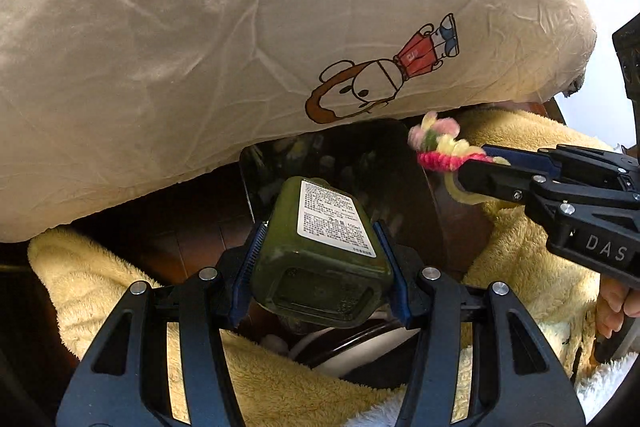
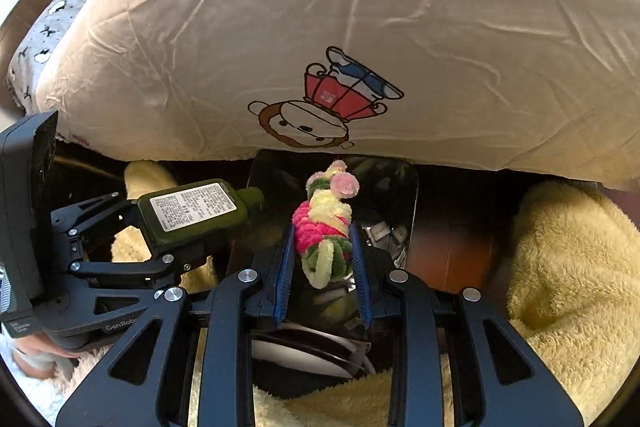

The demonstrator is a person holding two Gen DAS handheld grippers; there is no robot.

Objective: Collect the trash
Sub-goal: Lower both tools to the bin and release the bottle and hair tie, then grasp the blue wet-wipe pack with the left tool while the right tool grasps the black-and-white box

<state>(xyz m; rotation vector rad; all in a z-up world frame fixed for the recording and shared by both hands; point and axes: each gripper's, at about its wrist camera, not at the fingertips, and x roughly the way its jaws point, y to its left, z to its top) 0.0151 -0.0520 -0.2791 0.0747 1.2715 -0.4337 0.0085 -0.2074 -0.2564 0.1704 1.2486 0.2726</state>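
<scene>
My left gripper [image 1: 318, 231] is shut on a dark green bottle [image 1: 320, 247] with a white label, cap pointing forward. It also shows in the right wrist view [image 2: 192, 213], at the left. My right gripper [image 2: 322, 241] is shut on a fuzzy pipe-cleaner toy [image 2: 326, 223] in pink, yellow and green; it shows in the left wrist view [image 1: 444, 147] at the right. Both are held over a dark bin [image 2: 400, 187] with a black liner, standing on the floor below the bed's edge.
A cream quilt [image 1: 200, 47] with a cartoon monkey print hangs over the bin from above. Yellow fleece blankets [image 2: 568, 267] lie to both sides. A white round object [image 2: 300, 355] sits under the grippers. Brown wooden floor [image 1: 200, 239] shows beside the bin.
</scene>
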